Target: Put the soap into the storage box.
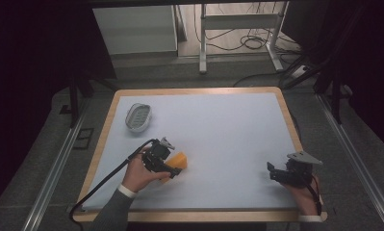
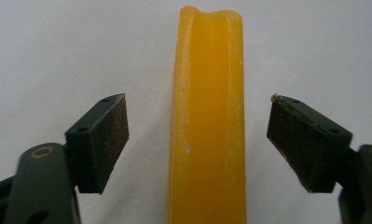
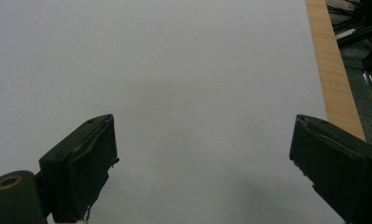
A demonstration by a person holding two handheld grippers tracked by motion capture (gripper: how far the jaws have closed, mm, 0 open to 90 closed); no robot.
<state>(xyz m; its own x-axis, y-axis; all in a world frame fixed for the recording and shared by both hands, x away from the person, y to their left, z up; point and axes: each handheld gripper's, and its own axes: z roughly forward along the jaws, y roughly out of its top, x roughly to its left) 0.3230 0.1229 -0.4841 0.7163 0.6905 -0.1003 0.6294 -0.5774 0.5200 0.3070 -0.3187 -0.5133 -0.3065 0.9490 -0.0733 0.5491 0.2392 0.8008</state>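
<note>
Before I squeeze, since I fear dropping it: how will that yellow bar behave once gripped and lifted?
The yellow bar looks solid and blocky, so probably stiff, not floppy. Its smooth, waxy surface may slip against the pads. Flat-sided, it seems unlikely to roll; the left tool straddles it, untouched.

No text or labels can be read anywhere

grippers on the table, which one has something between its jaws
The left gripper: a yellow block stands between its open jaws, with a gap on each side, pads not touching. The right gripper has just bare white table between its jaws.
</note>
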